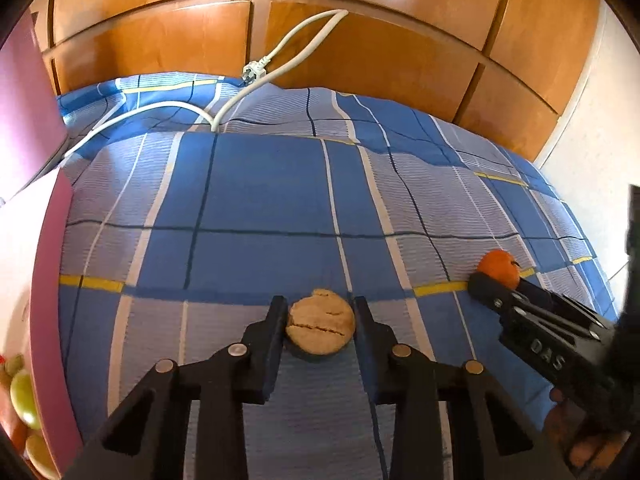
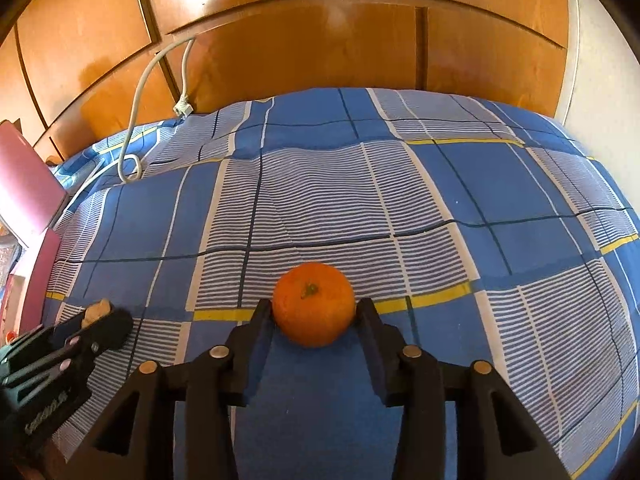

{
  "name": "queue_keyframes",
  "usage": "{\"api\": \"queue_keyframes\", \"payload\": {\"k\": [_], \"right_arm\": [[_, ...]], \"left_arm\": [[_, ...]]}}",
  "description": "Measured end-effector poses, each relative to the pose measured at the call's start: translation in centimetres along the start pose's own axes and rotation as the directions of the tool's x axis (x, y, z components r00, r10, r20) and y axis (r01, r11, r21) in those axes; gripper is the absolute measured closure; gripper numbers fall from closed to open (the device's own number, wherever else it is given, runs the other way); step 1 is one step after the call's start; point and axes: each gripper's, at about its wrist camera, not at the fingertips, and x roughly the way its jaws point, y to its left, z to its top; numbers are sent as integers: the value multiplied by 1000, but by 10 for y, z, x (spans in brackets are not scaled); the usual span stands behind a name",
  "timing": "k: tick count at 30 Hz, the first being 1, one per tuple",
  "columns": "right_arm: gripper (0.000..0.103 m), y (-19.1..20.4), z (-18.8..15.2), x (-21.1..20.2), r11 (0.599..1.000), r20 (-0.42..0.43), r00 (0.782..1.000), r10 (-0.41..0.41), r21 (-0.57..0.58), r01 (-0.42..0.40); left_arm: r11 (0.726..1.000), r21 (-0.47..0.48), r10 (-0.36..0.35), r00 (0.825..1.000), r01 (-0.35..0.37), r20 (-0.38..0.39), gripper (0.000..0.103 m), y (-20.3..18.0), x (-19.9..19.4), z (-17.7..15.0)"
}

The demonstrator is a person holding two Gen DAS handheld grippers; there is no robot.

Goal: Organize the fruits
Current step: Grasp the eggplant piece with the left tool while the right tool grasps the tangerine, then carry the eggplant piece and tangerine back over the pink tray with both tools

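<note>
The left gripper (image 1: 320,312) is pinched onto a tan cracked fruit (image 1: 320,328), which sits right between its fingertips on the blue checked bedspread (image 1: 256,208), so a lift looks ready. Over at the right gripper (image 2: 315,312), the orange (image 2: 314,304) is bracketed between the tips, stem up; the pads seem to be just touching its sides, though a firm squeeze can't be confirmed. A pink bin (image 1: 44,300) with greenish fruit is seen off to the left claw's left, probably where both are meant to be dropped. A white cable (image 1: 280,52) is left well ahead.
</note>
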Motion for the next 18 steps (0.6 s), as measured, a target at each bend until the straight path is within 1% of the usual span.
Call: {"api": "queue_keyframes", "payload": {"k": [2, 5, 6, 7, 8, 11, 18], "right_arm": [[53, 1, 0, 1, 1000, 0, 1000, 9, -3, -9], [52, 4, 0, 2, 1000, -12, 1000, -5, -18, 5], [53, 6, 1, 2, 999, -19, 1000, -18, -43, 17], [60, 9, 1, 2, 998, -23, 999, -33, -61, 32], [65, 9, 0, 0, 998, -15, 999, -42, -50, 41], [65, 4, -5, -7, 999, 1, 999, -37, -16, 37], [65, 1, -26, -26, 1000, 21, 999, -24, -11, 25]], "left_arm": [[1000, -11, -3, 1000, 3, 0, 70, 0, -7, -8], [1000, -2, 27, 1000, -27, 13, 70, -3, -18, -24], [999, 6, 38, 999, -38, 20, 70, -4, -20, -28], [999, 13, 45, 999, -45, 28, 70, -4, -22, -31], [999, 18, 48, 998, -49, 34, 70, -5, -22, -34], [998, 30, 49, 998, -50, 42, 68, -5, -20, -35], [997, 44, 66, 996, -69, 56, 69, -6, -17, -37]]}}
